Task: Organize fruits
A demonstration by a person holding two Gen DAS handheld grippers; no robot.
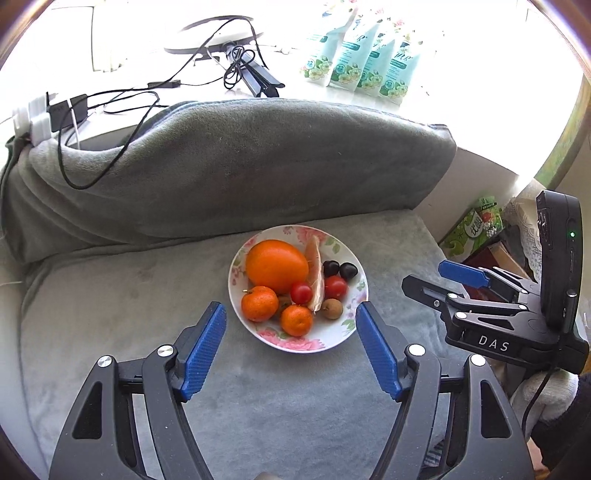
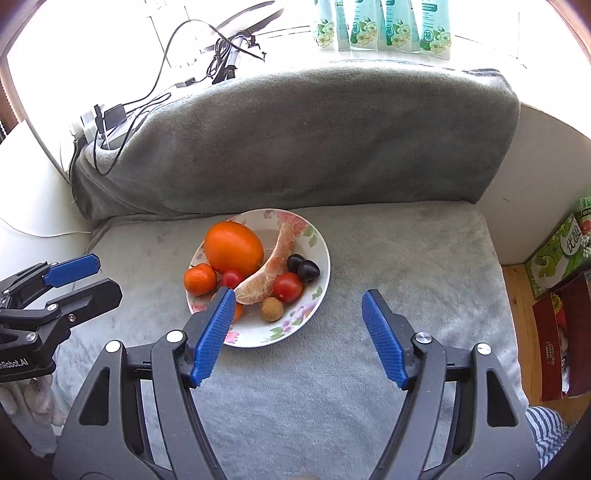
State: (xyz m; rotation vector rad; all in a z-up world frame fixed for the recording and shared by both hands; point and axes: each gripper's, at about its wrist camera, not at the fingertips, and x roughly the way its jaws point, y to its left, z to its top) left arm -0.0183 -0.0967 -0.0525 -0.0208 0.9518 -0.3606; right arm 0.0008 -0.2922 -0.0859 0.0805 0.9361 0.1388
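Note:
A floral plate (image 1: pixel 334 338) (image 2: pixel 321 243) sits on a grey cushion. It holds a big orange (image 1: pixel 276 265) (image 2: pixel 233 246), two mandarins (image 1: pixel 259 303) (image 2: pixel 200 279), two cherry tomatoes (image 1: pixel 301 292) (image 2: pixel 287 287), a peeled pomelo wedge (image 1: pixel 314 269) (image 2: pixel 269 273), two dark cherries (image 1: pixel 340 269) (image 2: pixel 303 267) and a longan (image 1: pixel 331 309) (image 2: pixel 272 309). My left gripper (image 1: pixel 291 314) is open and empty, just short of the plate's near rim. My right gripper (image 2: pixel 299 306) is open and empty, its left finger over the plate's near-left rim.
A grey back cushion (image 1: pixel 229 166) (image 2: pixel 295 147) rises behind the plate. Cables and chargers (image 1: pixel 70 107) lie on the sill, with green-white pouches (image 1: pixel 362 62) (image 2: pixel 384 26). Boxes (image 2: pixel 554 254) stand on the floor at right.

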